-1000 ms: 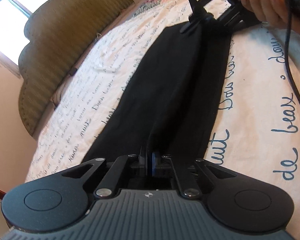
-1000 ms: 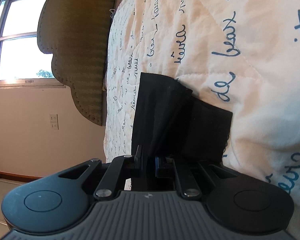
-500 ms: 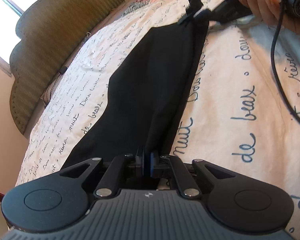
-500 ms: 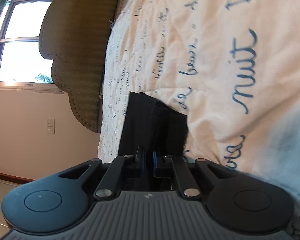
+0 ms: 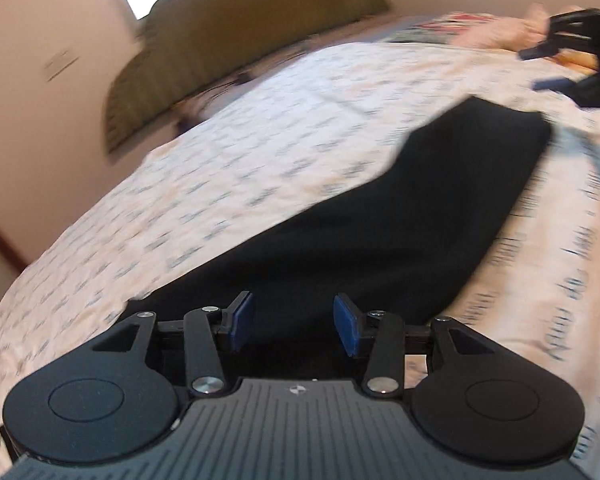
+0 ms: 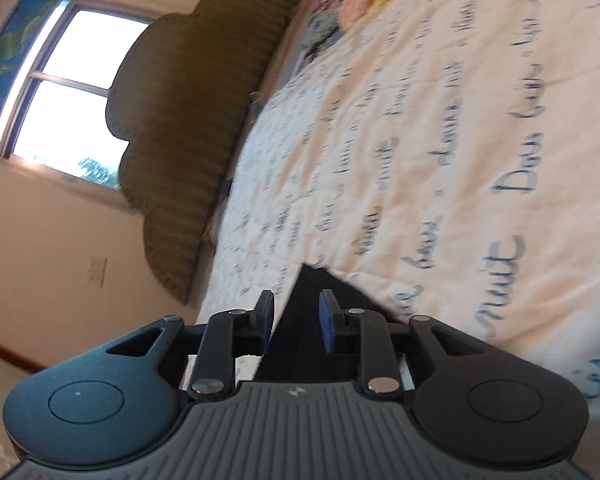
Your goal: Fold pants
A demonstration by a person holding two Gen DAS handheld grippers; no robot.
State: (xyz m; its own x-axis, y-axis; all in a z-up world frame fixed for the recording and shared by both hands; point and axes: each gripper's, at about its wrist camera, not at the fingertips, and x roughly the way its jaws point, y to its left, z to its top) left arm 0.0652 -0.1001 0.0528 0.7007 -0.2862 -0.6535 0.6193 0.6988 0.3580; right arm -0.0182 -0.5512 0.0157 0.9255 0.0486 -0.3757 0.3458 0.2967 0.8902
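Observation:
The black pants [image 5: 400, 216] lie flat in a long strip on the quilt, running from just in front of my left gripper [image 5: 294, 322] to the far right. My left gripper is open, its blue pads apart above the near end of the pants. My right gripper [image 6: 296, 318] is open too, over a corner of the pants [image 6: 300, 320]. In the left wrist view the right gripper [image 5: 548, 68] shows open at the far end of the pants.
The white quilt with blue script [image 6: 460, 140] covers the bed. An olive scalloped headboard [image 6: 188, 120] stands against the wall under a window [image 6: 72, 92]. Floral pillows [image 6: 340, 0] lie at the bed's head. The view is motion-blurred.
Both grippers were shut on the pants and have opened, letting the fabric go. The pants now lie flat. Both cameras have swung and lifted away.

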